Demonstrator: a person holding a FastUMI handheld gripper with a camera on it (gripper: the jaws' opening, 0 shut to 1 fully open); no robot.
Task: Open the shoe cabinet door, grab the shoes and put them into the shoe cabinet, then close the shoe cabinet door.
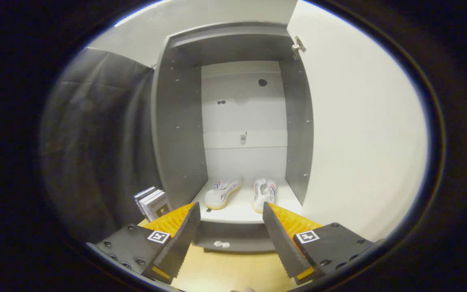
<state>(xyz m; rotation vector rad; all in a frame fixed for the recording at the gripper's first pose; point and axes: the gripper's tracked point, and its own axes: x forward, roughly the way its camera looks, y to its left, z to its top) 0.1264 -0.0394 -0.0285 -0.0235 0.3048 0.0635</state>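
Note:
The shoe cabinet (176, 134) stands ahead with its white door (359, 134) swung wide to the right. Two white shoes with red and blue stripes lie on its bottom shelf: the left shoe (222, 192) angled, the right shoe (264, 194) pointing outward. My gripper (231, 211) is open just in front of the shelf edge, nothing between its fingers; the right fingertip (274, 215) overlaps the toe of the right shoe in the view.
A small stack of books or boxes (151, 202) leans beside the cabinet's left wall on the wooden floor (233, 271). A small white object (221, 244) lies at the cabinet's base. Dark cloth hangs on the left.

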